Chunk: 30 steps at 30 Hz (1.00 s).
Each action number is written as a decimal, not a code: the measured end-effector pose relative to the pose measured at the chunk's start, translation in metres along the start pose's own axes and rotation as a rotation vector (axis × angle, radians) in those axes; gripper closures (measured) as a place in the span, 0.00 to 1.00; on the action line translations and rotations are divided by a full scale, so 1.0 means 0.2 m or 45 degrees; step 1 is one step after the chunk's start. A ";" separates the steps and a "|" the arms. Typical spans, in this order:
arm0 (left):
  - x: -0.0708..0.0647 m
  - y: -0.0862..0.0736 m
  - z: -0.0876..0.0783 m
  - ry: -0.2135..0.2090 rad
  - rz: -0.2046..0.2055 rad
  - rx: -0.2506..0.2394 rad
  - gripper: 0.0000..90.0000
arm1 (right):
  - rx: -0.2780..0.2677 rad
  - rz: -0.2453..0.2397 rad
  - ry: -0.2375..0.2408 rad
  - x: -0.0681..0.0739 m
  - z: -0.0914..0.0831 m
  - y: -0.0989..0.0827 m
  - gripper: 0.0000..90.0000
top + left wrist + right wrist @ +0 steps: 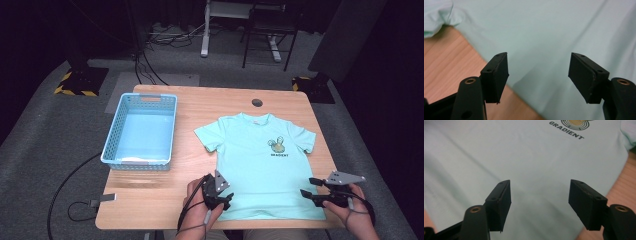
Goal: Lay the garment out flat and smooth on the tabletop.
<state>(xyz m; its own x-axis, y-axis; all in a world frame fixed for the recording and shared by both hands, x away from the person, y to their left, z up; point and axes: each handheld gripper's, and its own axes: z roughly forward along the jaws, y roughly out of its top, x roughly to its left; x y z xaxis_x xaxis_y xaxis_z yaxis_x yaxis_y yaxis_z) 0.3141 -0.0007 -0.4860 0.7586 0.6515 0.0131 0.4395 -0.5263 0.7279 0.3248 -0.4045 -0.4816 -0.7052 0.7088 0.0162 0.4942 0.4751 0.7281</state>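
A mint-green T-shirt with a small chest print lies flat, front up, on the wooden table, its hem toward the person. My left gripper hovers over the shirt's near left hem corner, jaws open and nothing between them. In the left gripper view the left gripper looks down on the shirt and its side edge over bare wood. My right gripper stands open at the near right hem corner. In the right gripper view the right gripper frames plain fabric, with the "GRADIENT" print beyond.
A light blue perforated basket stands on the table's left half, nothing visible in it. A round cable hole lies near the far edge. A small grey connector with a cable lies at the near left corner. Chair and stand legs are on the floor beyond.
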 end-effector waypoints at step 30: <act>0.44 0.12 0.28 0.050 -0.096 -0.014 0.41 | 0.027 -0.011 -0.017 -0.26 0.52 0.36 0.27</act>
<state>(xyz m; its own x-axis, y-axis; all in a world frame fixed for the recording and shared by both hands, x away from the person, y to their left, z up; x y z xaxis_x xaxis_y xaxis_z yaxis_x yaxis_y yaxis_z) 0.4180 0.0127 -0.5049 0.7040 0.7100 -0.0153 0.4890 -0.4690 0.7355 0.4497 -0.3525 -0.5011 -0.7029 0.7113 0.0007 0.4989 0.4923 0.7132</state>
